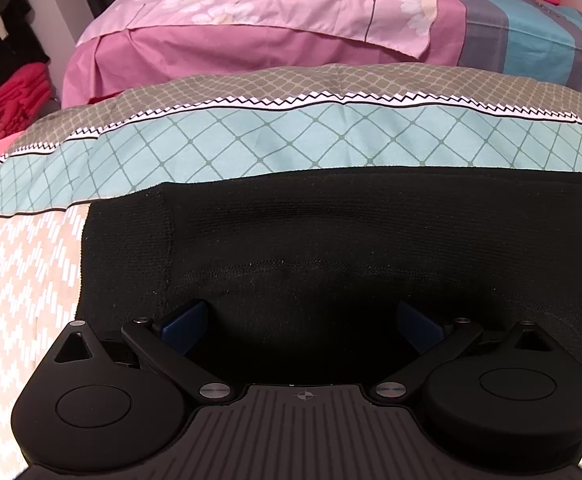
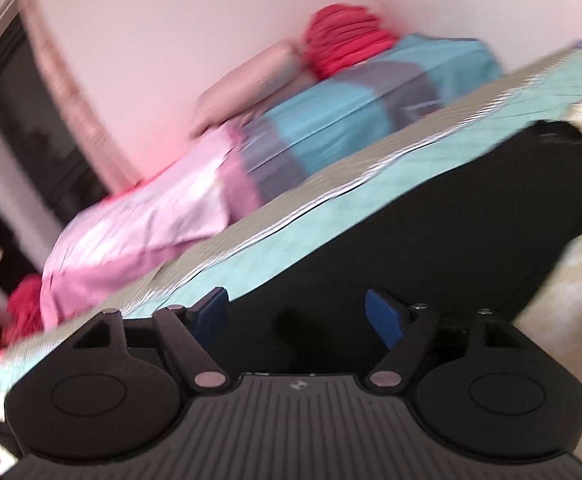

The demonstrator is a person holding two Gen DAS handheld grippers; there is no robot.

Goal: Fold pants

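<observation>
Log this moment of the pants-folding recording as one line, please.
stage: folding | black pants: flat on bed | left claw: open over pants | right claw: open, nothing held, view blurred

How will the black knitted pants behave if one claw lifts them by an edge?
The black pants are a soft knit lying flat with slight ripples, so they would probably droop and sag. They look light. On the patterned bedding, pushing would likely bunch them rather than slide them.
</observation>
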